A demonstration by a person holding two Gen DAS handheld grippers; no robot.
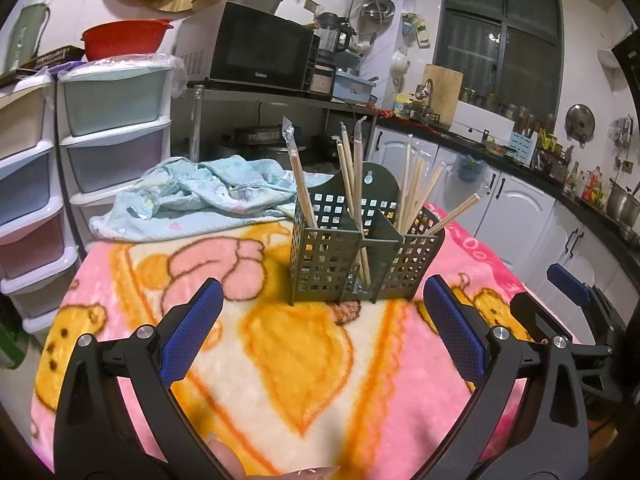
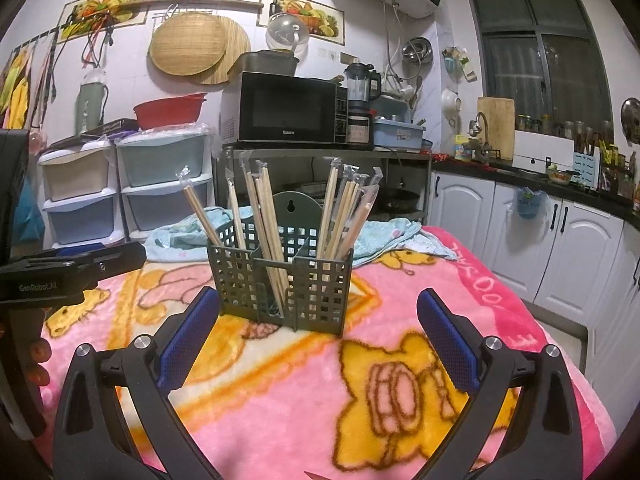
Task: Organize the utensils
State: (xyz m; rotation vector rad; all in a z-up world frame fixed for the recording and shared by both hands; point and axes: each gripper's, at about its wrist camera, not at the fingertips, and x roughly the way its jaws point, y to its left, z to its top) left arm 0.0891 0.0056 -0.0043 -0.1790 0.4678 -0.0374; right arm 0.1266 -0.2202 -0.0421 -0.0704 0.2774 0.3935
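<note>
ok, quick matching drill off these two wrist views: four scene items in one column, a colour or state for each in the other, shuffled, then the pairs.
Column 1:
1. utensil caddy
2. basin on the drawer unit
3. right tongs
4. chopsticks

Column 2:
A. red
B. open, holding nothing
C. dark green, grid-walled
D. standing tilted in compartments

Pairs: 1-C, 2-A, 3-B, 4-D
</note>
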